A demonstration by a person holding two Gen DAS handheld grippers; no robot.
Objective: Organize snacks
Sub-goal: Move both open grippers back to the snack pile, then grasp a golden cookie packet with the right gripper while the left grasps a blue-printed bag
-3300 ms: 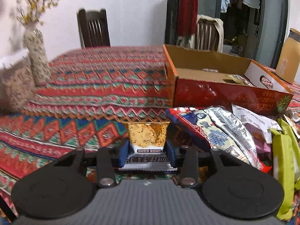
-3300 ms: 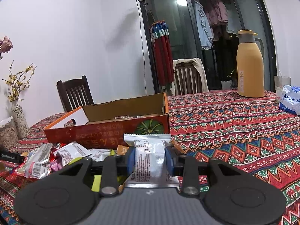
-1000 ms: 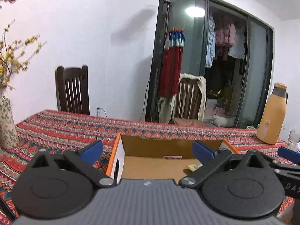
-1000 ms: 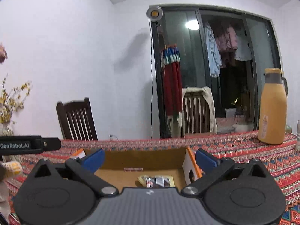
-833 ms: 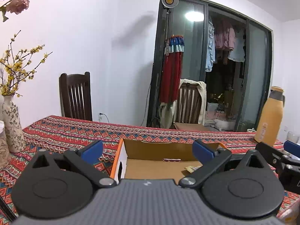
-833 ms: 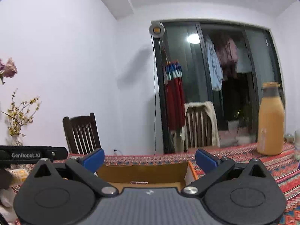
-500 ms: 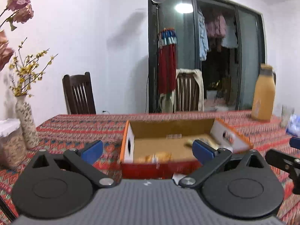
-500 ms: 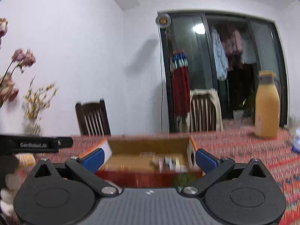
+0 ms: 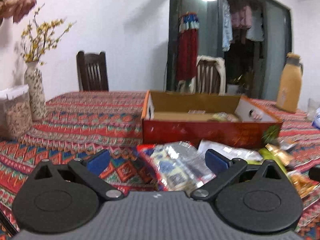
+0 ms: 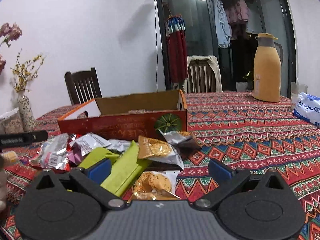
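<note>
- Over the snack pile (image 10: 112, 152) on the tabletop (image 10: 250, 132), both grippers, left (image 9: 158, 161) and right (image 10: 160, 169), are held wide and empty, ready for picking.
- Behind it, the cardboard box (image 10: 124, 126) is set open-topped for drop-offs.

Home dining room: patterned tablecloth (image 10: 250, 120), wooden chairs (image 10: 82, 85), flower vase (image 9: 36, 94), hanging laundry (image 10: 222, 28) behind glass door.

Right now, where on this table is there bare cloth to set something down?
Bare tablecloth lies right of the cardboard box, between it, the yellow thermos and the tissue pack. More lies left of the box, toward the vase. In front of the box, the snack pile crowds it.
</note>
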